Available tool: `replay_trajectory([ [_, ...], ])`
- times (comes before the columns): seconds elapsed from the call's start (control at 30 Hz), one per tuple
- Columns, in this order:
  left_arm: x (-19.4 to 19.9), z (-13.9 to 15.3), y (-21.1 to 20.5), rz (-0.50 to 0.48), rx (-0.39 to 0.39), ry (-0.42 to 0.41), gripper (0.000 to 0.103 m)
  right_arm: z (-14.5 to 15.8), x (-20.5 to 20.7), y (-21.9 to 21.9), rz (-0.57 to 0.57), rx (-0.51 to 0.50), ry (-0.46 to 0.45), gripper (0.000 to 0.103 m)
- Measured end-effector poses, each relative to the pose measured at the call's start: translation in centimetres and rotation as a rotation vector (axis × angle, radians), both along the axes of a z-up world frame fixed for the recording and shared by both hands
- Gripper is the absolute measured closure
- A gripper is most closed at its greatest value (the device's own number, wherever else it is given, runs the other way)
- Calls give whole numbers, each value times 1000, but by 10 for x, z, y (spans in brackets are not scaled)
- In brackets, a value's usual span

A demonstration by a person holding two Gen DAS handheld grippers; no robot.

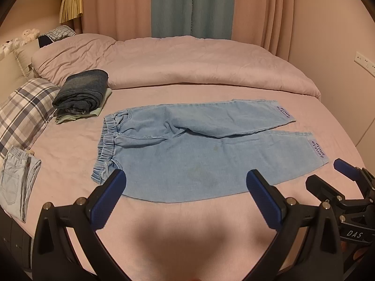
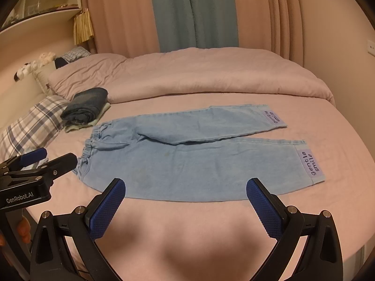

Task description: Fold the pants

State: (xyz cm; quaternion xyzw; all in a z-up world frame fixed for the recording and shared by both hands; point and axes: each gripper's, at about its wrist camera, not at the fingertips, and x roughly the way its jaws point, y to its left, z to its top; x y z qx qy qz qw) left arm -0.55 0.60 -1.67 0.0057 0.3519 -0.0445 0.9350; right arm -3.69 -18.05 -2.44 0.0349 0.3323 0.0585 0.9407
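Light blue denim pants [image 1: 187, 149] lie spread flat on the pink bed, waistband to the left, both legs pointing right, each cuff with a purple "gentle smile" patch; they also show in the right wrist view [image 2: 199, 157]. My left gripper [image 1: 186, 187] is open and empty, hovering over the near edge of the pants. My right gripper [image 2: 186, 192] is open and empty, also at the near edge. Each gripper shows in the other's view: the right gripper [image 1: 332, 175] at the right, the left gripper [image 2: 44, 157] at the left.
A folded dark denim stack [image 1: 82, 93] sits at the back left on a pale green garment. Another pair of light jeans [image 1: 16, 178] lies at the left bed edge. A plaid pillow [image 1: 25, 112] and a bunched pink duvet [image 1: 187, 63] are behind.
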Motion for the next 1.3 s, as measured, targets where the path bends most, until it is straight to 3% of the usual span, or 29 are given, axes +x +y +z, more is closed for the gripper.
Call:
replay_trajectory([
  [1.13,1,0,-3,-1,-5,16,0,-3,-1,2,7,-6,4,0],
  [1.2,2,-3,1,-9,-28,23,0,-5,0,3,8,-8,8,0],
  [1.3,10,-14,17,-7,-138,74,0,-9,1,5,14,-8,19,0],
])
